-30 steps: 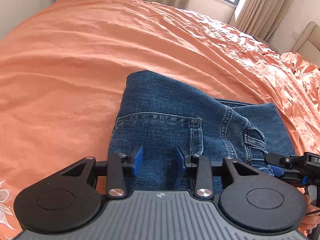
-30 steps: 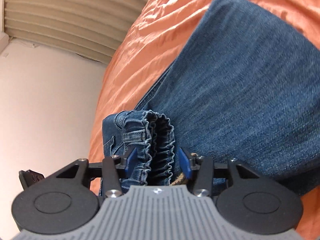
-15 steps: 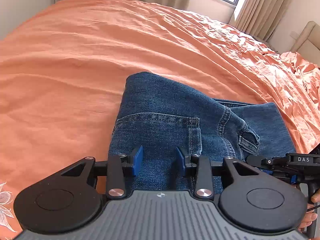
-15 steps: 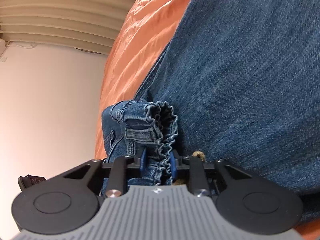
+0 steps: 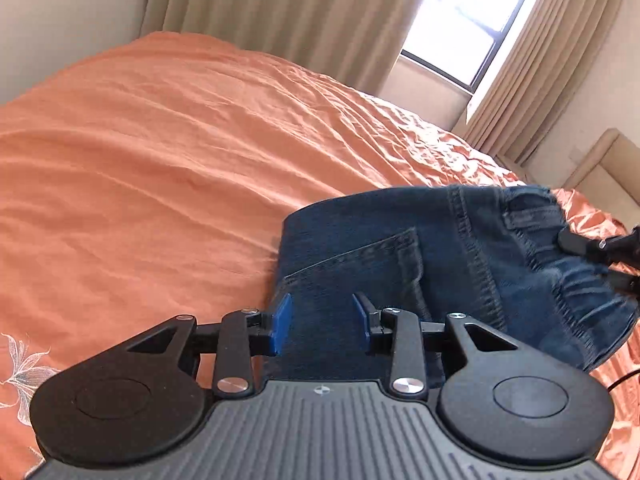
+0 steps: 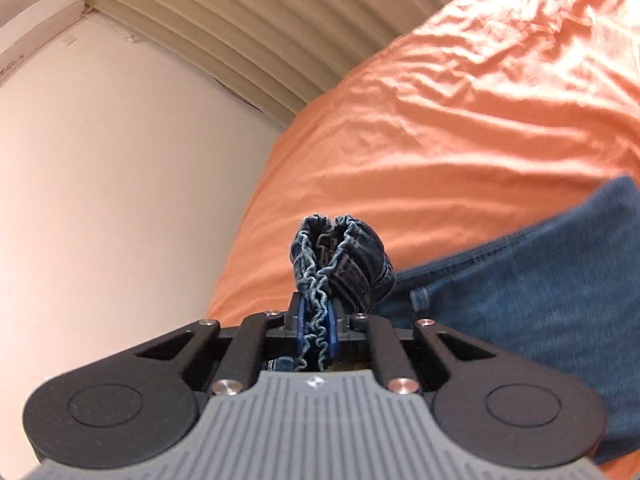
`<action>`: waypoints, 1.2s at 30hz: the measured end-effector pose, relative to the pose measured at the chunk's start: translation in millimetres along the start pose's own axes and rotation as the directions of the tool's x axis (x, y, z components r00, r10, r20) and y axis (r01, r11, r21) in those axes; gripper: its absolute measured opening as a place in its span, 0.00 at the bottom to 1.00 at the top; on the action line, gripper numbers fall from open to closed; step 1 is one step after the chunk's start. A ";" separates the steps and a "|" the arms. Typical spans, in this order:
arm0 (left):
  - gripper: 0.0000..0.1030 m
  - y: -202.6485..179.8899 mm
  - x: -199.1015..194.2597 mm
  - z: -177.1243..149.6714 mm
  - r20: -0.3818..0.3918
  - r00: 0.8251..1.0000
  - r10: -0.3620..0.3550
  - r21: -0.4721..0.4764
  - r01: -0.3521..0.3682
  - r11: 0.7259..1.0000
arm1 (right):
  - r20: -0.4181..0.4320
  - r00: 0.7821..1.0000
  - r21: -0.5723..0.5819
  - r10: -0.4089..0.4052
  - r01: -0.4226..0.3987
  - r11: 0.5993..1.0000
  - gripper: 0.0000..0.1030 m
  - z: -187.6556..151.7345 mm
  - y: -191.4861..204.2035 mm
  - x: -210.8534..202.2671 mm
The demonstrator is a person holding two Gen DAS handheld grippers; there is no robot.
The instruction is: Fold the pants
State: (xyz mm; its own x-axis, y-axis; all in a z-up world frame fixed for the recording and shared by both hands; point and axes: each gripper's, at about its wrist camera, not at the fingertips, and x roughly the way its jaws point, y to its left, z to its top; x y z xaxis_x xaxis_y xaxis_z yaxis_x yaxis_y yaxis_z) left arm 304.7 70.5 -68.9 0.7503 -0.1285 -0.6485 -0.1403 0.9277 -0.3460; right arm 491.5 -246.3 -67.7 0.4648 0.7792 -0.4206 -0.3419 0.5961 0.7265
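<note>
The pants (image 5: 384,264), dark blue denim, are found partly folded on the orange bedspread (image 5: 168,168) of the bed, toward the side nearest the window (image 5: 464,20), with a back pocket facing up. The gathered elastic waistband (image 6: 320,276) is pinched between the blue pads of the right tool (image 6: 316,330), whose jaws are closing on the bunched cloth; that corner is held clear above the bedspread, and the rest of the denim hangs down and away from it. A grip at the waistband is probably chosen because the thick, ruffled hem gives the pads something firm to bite, so that the whole upper part can be carried over in one piece. The left tool (image 5: 322,322) is kept partly open with nothing pressed between its pads; it is poised over the pocket end of the pants, near the edge of the fold, presumably so that this end can be steadied or taken next.
</note>
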 end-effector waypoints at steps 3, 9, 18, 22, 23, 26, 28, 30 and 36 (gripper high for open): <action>0.39 2.8 -4.1 -0.5 0.002 1.000 -0.018 -0.010 0.018 1.000 | 0.020 0.997 -0.031 -0.081 0.082 0.996 0.06 30.4 5.1 -21.9; 0.39 -2.3 11.4 -13.0 -0.044 0.997 -0.065 0.004 0.066 0.998 | -0.033 0.952 0.063 -0.306 0.307 0.950 0.06 26.9 -87.9 -56.6; 0.39 -23.8 46.0 -23.8 -0.114 0.991 -0.072 0.082 0.081 0.993 | -0.076 0.954 0.189 -0.291 0.300 0.935 0.06 -8.1 -185.0 -59.6; 0.39 -29.3 56.1 -21.8 -0.123 0.990 -0.069 0.108 0.082 0.991 | -0.103 0.937 0.155 -0.334 0.347 0.925 0.06 -8.2 -194.2 -54.1; 0.39 -31.2 59.3 -21.7 -0.127 0.990 -0.066 0.113 0.081 0.990 | -0.124 0.924 0.147 -0.360 0.376 0.915 0.06 -12.4 -201.3 -48.6; 0.39 -36.5 67.4 -22.7 -0.140 0.988 -0.067 0.119 0.084 0.989 | -0.126 0.909 0.146 -0.397 0.413 0.899 0.10 -21.2 -221.5 -37.4; 0.39 -40.5 69.2 -24.4 -0.146 0.987 -0.065 0.128 0.084 0.988 | -0.099 0.897 0.116 -0.430 0.440 0.891 0.24 -22.4 -220.6 -38.7; 0.39 -43.5 67.3 -26.3 -0.148 0.987 -0.062 0.144 0.084 0.986 | -0.053 0.883 0.055 -0.467 0.469 0.881 0.31 -22.5 -208.9 -46.2; 0.39 -51.9 50.8 -35.6 -0.143 0.988 -0.055 0.210 0.084 0.974 | 0.158 0.875 -0.076 -0.457 0.472 0.878 0.29 -46.7 -145.2 -95.9</action>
State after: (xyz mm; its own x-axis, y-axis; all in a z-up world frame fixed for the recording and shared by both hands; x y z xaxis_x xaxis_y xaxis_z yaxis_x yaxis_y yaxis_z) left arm 327.1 3.3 -107.9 0.6567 -0.2280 -0.7189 0.0624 0.9664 -0.2495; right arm 458.5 -398.5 -158.2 0.6920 0.3792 -0.6143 -0.1427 0.9060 0.3985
